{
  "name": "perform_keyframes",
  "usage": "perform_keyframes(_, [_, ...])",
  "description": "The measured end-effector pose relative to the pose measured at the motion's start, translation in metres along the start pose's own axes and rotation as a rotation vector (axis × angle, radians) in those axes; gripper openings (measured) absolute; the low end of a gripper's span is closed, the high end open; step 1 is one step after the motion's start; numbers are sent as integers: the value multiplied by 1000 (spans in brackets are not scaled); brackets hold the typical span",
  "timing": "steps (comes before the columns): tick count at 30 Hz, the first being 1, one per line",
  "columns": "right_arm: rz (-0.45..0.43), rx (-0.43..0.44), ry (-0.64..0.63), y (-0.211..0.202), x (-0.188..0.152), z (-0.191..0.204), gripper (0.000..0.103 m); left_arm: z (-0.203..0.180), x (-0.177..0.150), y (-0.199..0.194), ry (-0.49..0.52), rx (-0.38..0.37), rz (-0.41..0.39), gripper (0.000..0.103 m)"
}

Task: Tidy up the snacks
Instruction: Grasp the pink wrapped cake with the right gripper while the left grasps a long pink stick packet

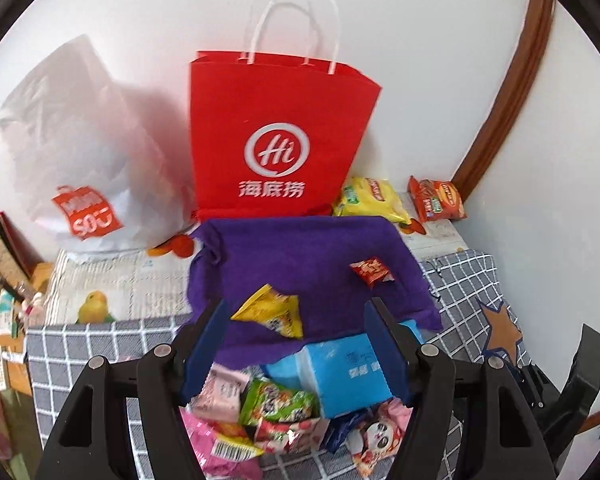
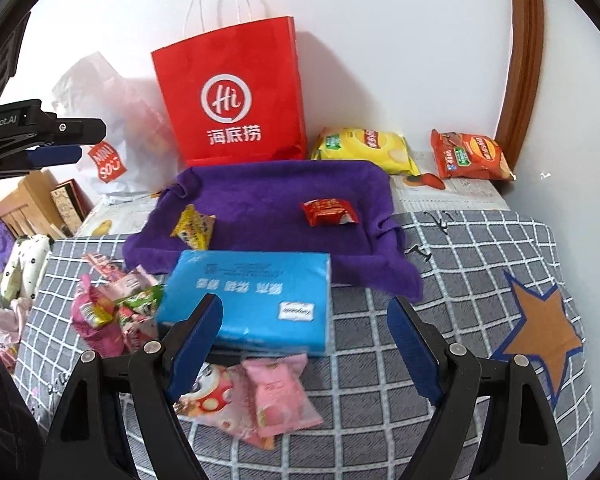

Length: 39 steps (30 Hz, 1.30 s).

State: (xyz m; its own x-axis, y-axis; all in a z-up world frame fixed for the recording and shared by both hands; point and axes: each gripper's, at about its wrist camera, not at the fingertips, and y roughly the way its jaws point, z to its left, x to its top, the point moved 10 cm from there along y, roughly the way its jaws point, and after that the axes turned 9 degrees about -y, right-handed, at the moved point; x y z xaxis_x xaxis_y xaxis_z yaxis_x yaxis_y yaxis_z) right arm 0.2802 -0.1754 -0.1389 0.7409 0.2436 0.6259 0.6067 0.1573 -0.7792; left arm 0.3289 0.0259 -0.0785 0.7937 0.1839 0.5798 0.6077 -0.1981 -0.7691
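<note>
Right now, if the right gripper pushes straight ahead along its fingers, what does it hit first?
Most likely the blue tissue pack, lying just ahead of the open right gripper; depth is hard to judge through the fisheye.

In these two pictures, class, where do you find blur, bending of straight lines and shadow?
Left wrist view: the white plastic bag is smeared with blur, the wooden frame bows into a curve, and black corners ring the picture. Right wrist view: the red paper bag throws a soft shadow on the wall, and the snack pile near the left edge looks blurred.
</note>
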Motion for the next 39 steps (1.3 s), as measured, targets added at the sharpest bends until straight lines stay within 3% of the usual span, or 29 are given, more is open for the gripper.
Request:
perform_keyframes(11, [55,107,-20,6,-38,41,84,36,-34,-18,-53,50,4,68])
perform_keyframes(13, [64,79,-55,13,-45,45,84,44,-42,-19,-58,65,7,68])
perform_keyframes(18, [95,38,-50,26,-60,33,74,70,-60,-18,-98,90,22,68])
perform_keyframes(20, [128,55,-38,35,-68,29,60,80,-64,-16,-111,105,27,68])
perform_keyframes(21, [150,60,-34,41,-73,27,58,85,-66,-16,-115,115,31,68])
perform_keyframes(30, [189,74,-62,72,-89,29,57,134,-69,-19,-201,176,13,68])
perform_keyframes(32, [197,71,-62,80,-91,28,46,141,-71,-13,-218,184,23,68])
perform_keyframes(36, [171,61,-97,79,-90,23,45,152,-78,6,-236,216,64,68])
perform_keyframes(39, [151,7,-90,75,-90,4,45,155,-84,22,-243,213,94,68])
